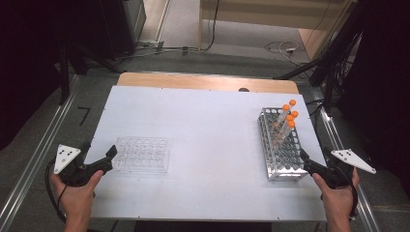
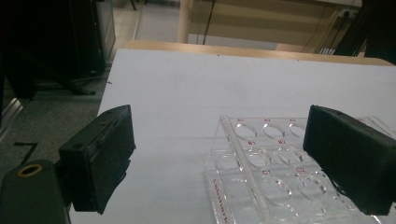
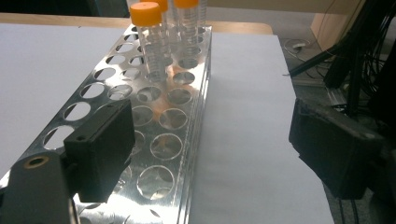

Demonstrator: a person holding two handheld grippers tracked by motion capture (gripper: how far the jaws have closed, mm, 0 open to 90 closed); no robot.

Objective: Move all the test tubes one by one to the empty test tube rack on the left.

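Now the left gripper, jaws spread, straddles the clear plastic well plate's corner; the right gripper, also spread, straddles the perforated metal tube rack's near end.

Bright table, dark room

Overhead light washes the table pale; surroundings sink into black. The metal rack glints with glare, and near claw blocks look soft, slightly blurred.

White table; grey floor with cables beyond.
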